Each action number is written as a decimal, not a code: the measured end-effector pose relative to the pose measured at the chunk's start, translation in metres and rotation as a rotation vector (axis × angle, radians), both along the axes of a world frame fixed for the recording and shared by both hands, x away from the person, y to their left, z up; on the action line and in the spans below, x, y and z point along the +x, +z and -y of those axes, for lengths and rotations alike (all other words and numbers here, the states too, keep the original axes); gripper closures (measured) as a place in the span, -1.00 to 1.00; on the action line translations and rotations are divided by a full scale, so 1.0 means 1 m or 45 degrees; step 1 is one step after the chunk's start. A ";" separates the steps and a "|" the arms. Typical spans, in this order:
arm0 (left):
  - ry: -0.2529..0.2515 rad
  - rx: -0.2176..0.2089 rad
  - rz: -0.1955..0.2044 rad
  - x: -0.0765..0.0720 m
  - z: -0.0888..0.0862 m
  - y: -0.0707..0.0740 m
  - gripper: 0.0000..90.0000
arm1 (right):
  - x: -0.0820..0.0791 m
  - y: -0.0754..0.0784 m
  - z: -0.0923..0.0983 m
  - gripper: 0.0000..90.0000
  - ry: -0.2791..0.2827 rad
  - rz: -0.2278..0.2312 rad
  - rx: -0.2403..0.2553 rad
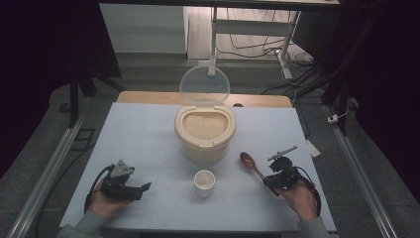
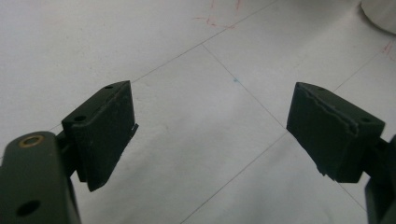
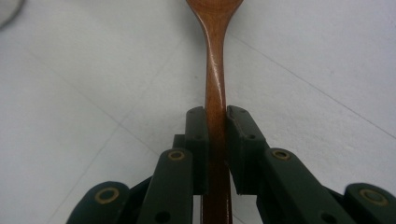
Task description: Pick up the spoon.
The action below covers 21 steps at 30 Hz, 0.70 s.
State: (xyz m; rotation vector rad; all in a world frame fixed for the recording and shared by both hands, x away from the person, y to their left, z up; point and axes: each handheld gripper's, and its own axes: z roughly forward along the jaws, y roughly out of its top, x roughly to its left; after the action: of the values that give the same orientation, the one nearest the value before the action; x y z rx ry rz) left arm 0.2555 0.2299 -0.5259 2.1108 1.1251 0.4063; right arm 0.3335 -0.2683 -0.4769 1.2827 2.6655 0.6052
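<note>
Wood makes up the spoon, which in the high view lies slanted at the right of the pale counter, its oval bowl pointing up-left toward the cream rice bin and its handle running down-right into the right hand-held gripper. A small white cup stands near the front, between the hands. The left hand-held gripper rests low at the left.

Left gripper view: the left hand-held gripper has matte black pads spread wide over bare counter.

Right gripper view: the right hand-held gripper is clamped on the glossy brown spoon, whose slim handle runs straight away to the bowl at the top edge.
</note>
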 end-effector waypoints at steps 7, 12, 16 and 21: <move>0.000 0.000 0.000 0.000 0.000 0.000 -0.67 | -0.012 0.013 0.006 0.76 0.079 0.037 0.064; 0.001 0.004 -0.003 0.001 0.000 0.000 -0.67 | -0.018 0.020 0.009 0.76 0.121 0.050 0.097; 0.003 0.001 -0.001 0.000 -0.001 0.000 -0.67 | -0.024 0.029 0.007 0.76 0.196 0.070 0.117; 0.002 0.003 -0.002 0.001 -0.001 0.000 -0.67 | -0.029 0.034 0.000 0.76 0.253 0.080 0.131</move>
State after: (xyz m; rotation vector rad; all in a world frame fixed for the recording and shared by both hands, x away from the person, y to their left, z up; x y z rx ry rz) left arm 0.2561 0.2306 -0.5262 2.1131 1.1278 0.4067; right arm 0.3049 -0.2685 -0.4432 1.0088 2.7620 0.8029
